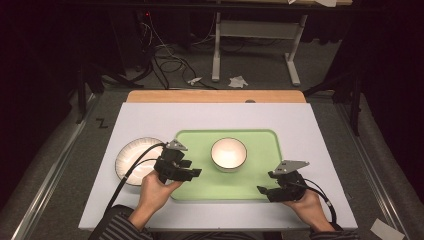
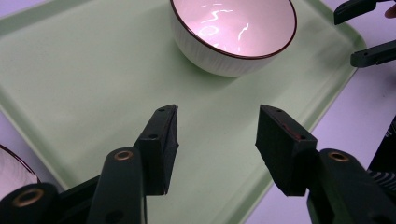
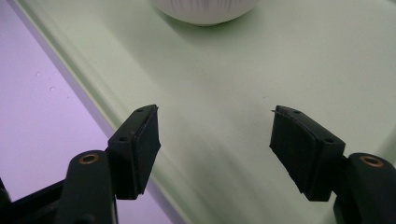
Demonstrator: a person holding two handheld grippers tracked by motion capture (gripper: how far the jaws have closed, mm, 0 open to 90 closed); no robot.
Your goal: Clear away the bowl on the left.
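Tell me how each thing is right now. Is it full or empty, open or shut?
bowl: upright, empty, standing on the tray
tray: flat on the table, holding the bowl
plate: flat on the table, left of the tray, empty
left gripper: open, holding nothing
right gripper: open, holding nothing

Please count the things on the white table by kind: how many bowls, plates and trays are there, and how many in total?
Bowl: 1, white, standing on the tray.
Plate: 1, white, on the table left of the tray.
Tray: 1, green.
Total: 3.
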